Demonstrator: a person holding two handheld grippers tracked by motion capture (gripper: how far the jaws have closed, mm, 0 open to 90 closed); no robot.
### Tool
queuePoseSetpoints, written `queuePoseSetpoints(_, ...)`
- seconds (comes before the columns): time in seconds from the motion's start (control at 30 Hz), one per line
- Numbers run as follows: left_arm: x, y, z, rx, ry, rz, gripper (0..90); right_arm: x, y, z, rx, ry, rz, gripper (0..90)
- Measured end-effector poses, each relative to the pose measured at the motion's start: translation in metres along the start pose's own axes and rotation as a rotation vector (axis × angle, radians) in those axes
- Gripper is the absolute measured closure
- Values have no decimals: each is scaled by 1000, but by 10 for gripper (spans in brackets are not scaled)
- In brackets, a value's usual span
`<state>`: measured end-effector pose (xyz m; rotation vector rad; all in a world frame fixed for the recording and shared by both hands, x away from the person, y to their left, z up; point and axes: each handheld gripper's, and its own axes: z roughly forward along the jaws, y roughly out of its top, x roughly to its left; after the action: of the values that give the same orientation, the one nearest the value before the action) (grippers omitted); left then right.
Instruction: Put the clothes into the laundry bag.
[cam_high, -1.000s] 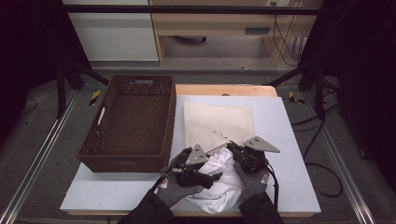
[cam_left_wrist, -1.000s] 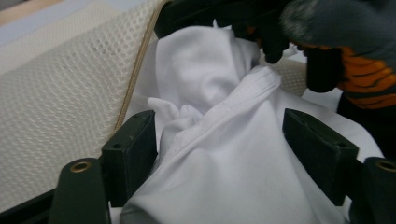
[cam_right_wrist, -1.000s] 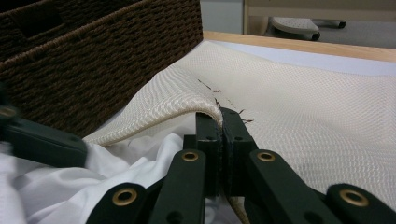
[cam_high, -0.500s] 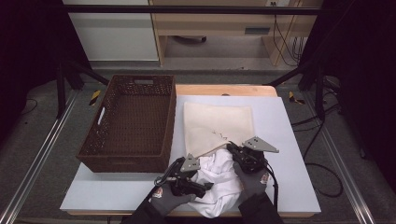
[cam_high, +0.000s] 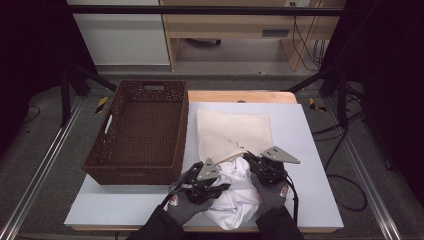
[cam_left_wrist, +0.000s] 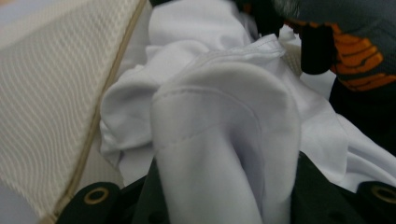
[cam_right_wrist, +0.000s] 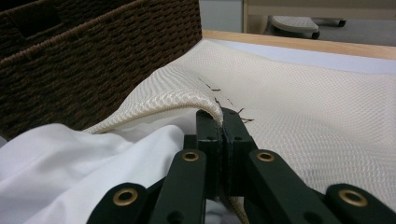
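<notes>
high view: white cloth (cam_high: 235, 192) bunched at near table edge, half into mouth of mesh bag (cam_high: 234, 131); basket (cam_high: 140, 130) just left.
L gripper (cam_high: 212, 187): jaws just been closing, now clamped on cloth fold.
R gripper (cam_high: 255, 162): clenched on bag's mouth edge, lifting it.
left gripper view: cloth (cam_left_wrist: 224, 140) wad fills jaw gap.
right gripper view: bag (cam_right_wrist: 187, 95) edge pinched betw jaws.
handling: cloth soft, light, floppy – prob slips if thin pinch; grab thick fold/seam. bag limp, hold at hem.
</notes>
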<state>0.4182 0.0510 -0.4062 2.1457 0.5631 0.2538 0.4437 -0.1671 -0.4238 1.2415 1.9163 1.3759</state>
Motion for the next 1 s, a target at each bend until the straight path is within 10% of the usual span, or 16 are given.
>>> queuePoseSetpoints(0.43,25,-5,42,40,29,-22,673,2,2,-4,-22,21,-2,882)
queuePoseSetpoints(0.8,19,-6,5,-56,46,-32,296,2,2,-3,-16,10,-1,880)
queuePoseSetpoints(1.0,11,-1,-20,-138,60,-22,387,2,2,-3,-16,9,-2,880)
